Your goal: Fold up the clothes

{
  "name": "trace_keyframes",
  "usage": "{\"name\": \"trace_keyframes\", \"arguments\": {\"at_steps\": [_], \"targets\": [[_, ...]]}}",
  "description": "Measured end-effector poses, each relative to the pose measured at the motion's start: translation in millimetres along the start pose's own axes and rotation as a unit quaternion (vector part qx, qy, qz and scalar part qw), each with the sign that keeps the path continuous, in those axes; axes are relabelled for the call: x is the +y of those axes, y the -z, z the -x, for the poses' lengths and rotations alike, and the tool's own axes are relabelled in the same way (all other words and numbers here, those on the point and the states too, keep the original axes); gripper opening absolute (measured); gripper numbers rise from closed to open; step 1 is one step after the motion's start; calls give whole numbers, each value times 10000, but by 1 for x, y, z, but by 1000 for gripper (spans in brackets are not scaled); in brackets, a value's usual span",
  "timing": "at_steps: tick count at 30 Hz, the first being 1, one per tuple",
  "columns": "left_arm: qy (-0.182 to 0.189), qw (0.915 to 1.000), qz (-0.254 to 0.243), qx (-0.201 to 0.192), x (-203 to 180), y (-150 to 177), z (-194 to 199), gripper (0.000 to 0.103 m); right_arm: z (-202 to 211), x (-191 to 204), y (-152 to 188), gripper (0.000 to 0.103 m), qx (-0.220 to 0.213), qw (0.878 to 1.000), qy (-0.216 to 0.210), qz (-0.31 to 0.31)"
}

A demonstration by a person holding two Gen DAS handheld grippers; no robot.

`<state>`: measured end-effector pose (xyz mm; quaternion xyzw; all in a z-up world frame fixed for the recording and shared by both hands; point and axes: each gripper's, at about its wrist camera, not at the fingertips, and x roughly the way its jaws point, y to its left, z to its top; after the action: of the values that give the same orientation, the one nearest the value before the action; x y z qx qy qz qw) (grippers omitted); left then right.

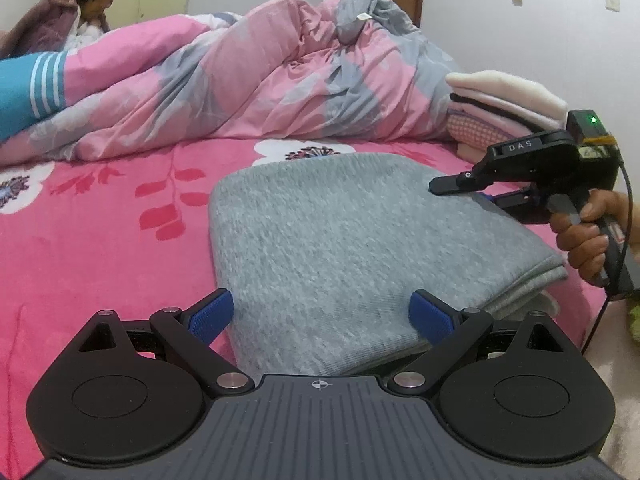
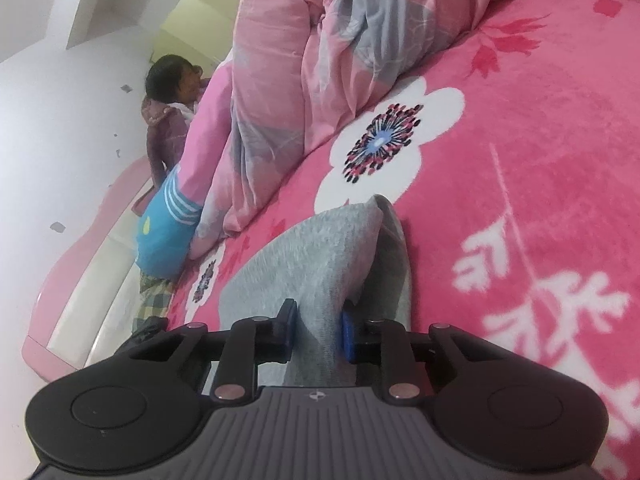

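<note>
A folded grey garment (image 1: 360, 248) lies on the pink floral bed blanket (image 1: 100, 240). My left gripper (image 1: 320, 314) is open just above the garment's near edge, its blue pads (image 1: 212, 314) spread wide with nothing between them. A hand (image 1: 580, 236) holds my right gripper (image 1: 460, 194) at the garment's right side. In the right wrist view that gripper (image 2: 319, 330) is shut on a raised fold of the grey garment (image 2: 320, 248), with cloth pinched between the blue pads (image 2: 348, 332).
A rumpled pink and grey duvet (image 1: 260, 80) runs across the back of the bed. A stack of folded clothes (image 1: 504, 104) sits at the right rear. A blue striped cushion (image 1: 28, 92) lies far left. A person (image 1: 92, 0) sits behind the duvet.
</note>
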<state>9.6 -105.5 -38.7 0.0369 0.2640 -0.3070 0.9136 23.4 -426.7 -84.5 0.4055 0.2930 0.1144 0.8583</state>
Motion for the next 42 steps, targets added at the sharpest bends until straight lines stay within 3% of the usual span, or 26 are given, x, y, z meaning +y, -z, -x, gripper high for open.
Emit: {"name": "trace_keyframes", "arguments": {"at_steps": [9, 13, 18, 21, 24, 27, 30, 34, 38, 42], "targets": [[-29, 10000, -46, 4, -3, 0, -1, 96, -7, -6, -3, 25, 76, 9999, 59, -141], [-72, 9998, -158, -42, -6, -1, 2, 96, -6, -7, 1, 31, 94, 9996, 232, -130], [-187, 9989, -322, -289, -7, -6, 16, 96, 17, 2, 8, 32, -352, 9981, 503, 102], [-179, 9976, -417, -528, -6, -10, 23, 96, 42, 19, 14, 32, -1116, 9887, 800, 602], [-91, 9957, -670, -629, -9, -16, 18, 97, 51, 42, 24, 32, -1465, 9788, 753, 1219], [-67, 9919, -1155, -522, -18, -16, 4, 97, 46, 69, 45, 32, -1367, 9695, 604, 1943], [-84, 9860, -1633, -338, -25, -9, -12, 97, 24, 89, 72, 32, -902, 9542, 869, 2718], [133, 9863, -1580, -456, -17, -1, -15, 97, -2, 99, 102, 31, -615, 9152, 1729, 3589], [394, 9911, -1195, -425, -3, 0, -14, 98, 1, 112, 93, 31, -510, 9162, 1839, 3524], [518, 9952, -774, -297, 5, 0, -15, 99, 0, 121, 65, 31, -804, 9187, 1843, 3399]]}}
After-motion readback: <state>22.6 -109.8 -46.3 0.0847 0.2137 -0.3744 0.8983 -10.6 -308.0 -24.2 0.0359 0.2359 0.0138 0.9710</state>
